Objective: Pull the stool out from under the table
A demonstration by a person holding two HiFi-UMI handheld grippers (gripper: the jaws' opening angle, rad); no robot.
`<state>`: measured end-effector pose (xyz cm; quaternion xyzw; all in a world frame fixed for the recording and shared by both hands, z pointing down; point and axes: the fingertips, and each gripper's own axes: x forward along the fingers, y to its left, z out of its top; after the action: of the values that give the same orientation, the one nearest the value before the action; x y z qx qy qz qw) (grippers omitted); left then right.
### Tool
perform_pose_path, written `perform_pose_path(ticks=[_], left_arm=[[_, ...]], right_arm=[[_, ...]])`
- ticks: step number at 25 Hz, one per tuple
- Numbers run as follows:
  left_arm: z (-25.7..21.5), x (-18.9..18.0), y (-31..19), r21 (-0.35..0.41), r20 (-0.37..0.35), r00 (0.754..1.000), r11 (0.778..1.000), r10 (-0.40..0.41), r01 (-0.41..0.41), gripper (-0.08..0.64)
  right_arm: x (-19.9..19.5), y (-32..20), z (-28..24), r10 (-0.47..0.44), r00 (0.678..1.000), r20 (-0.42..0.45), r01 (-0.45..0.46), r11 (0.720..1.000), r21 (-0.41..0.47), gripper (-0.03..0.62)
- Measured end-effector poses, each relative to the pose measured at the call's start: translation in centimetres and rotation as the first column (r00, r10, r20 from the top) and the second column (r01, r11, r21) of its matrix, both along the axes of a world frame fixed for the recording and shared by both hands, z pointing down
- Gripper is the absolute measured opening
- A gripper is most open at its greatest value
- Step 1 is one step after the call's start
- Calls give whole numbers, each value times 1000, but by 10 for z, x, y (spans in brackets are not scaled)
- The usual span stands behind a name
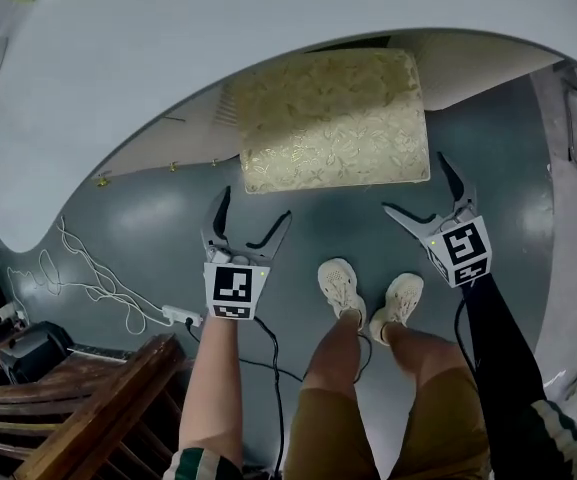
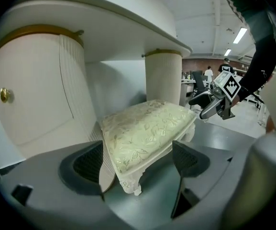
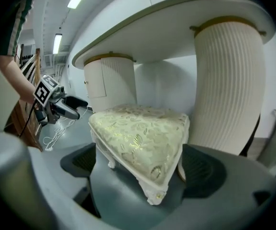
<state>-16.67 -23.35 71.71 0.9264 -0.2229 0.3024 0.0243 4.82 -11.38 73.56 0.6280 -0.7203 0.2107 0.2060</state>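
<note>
From the head view, the stool (image 1: 333, 118) stands on the grey floor (image 1: 158, 218), its back half under the white curved tabletop (image 1: 168, 58) and its front edge sticking out. The left tongs (image 1: 255, 206) hang just off the stool's near left corner and the right tongs (image 1: 416, 183) are beside its near right corner. Both are spread wide and empty.

In the left gripper view, the pads stand apart, with the stool's corner and leg seen between them but untouched.

In the right gripper view, the pads are likewise released, framing the other corner, with a ribbed column (image 3: 228, 85) close behind.
</note>
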Motion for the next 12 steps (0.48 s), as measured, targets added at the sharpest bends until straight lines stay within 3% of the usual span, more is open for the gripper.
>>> perform_pose_path(ticks=[7, 12], left_arm=[[64, -3, -14, -50, 31, 999, 998, -29, 30, 436], [96, 4, -22, -76, 55, 998, 997, -3, 7, 436]], right_arm=[[17, -3, 59, 48, 999, 22, -47, 999, -25, 577], [20, -11, 86, 49, 998, 26, -48, 999, -25, 577]])
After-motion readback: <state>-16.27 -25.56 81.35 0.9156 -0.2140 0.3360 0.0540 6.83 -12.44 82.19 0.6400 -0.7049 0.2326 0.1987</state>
